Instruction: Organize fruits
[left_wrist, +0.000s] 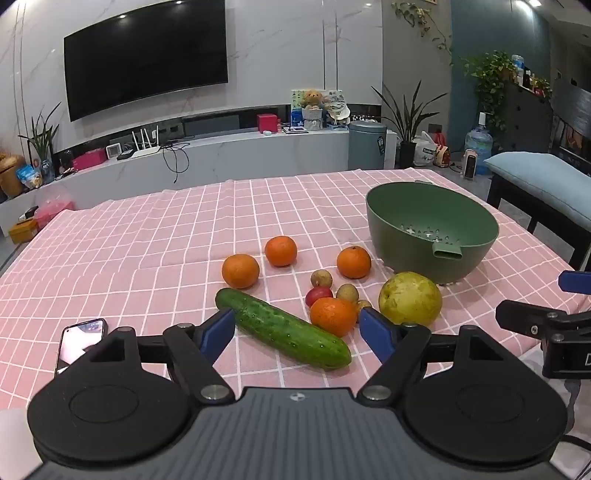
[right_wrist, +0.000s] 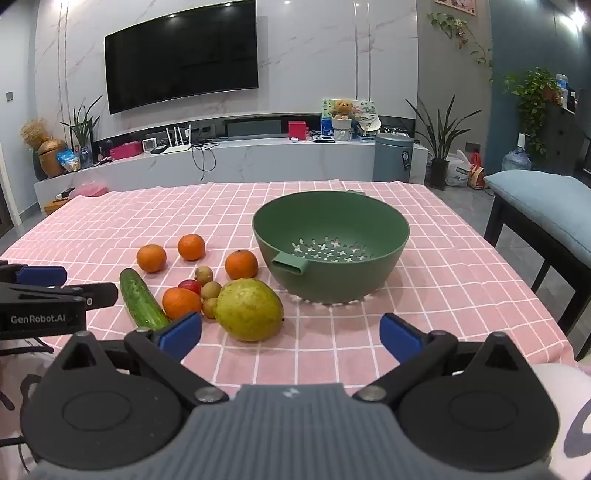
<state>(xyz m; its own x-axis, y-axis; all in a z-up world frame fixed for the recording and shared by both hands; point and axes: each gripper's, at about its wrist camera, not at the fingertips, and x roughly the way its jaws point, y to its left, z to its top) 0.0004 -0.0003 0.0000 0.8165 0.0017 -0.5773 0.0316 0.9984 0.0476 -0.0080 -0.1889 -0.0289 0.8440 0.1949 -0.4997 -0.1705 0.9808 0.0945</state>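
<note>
Both claws (left_wrist: 297, 330) (right_wrist: 290, 334) gape wide, holding nothing, above cucumber (left_wrist: 282, 328)

Four oranges (left_wrist: 240, 271), a cucumber (left_wrist: 282, 328), a yellow-green pear (right_wrist: 248, 309) and small, perhaps longan, fruits (right_wrist: 204, 275) lie beside the empty green colander (right_wrist: 384, 266).

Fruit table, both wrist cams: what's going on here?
Nothing is held yet. A person holds two tongs over the pink cloth; the left tongs and the right tongs are both open and empty. Four oranges, a cucumber, a large yellow-green fruit and some small fruits lie loose on the cloth. The green colander bowl stands beside them, with no fruit in it.
</note>
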